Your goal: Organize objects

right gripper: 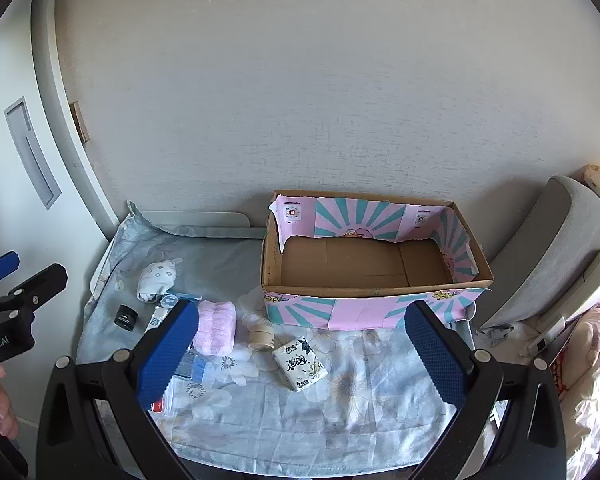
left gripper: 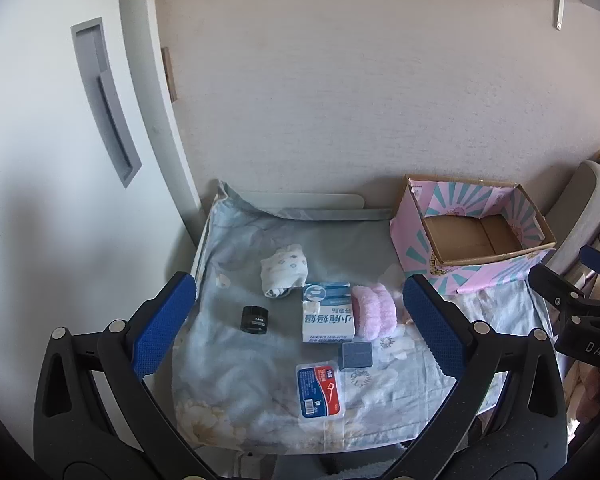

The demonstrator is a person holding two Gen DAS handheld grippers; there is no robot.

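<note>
A floral cloth [right gripper: 260, 400] covers the table; the pink cardboard box [right gripper: 364, 312] sits empty at its two o'clock corner; the left gripper [left gripper: 300, 324] and right gripper [right gripper: 300, 344] both gape wide, holding nothing; at centre lie a white carton [left gripper: 327, 320] and pink puff [left gripper: 374, 312]; the rolled sock [left gripper: 282, 274] at eleven o'clock; the tissue pack [right gripper: 300, 364] at four; the floss pack [left gripper: 320, 390] at six; the black jar [left gripper: 255, 319] at nine.

Pink, teal-rayed box [right gripper: 364, 312]; pink puff [left gripper: 374, 312]
</note>
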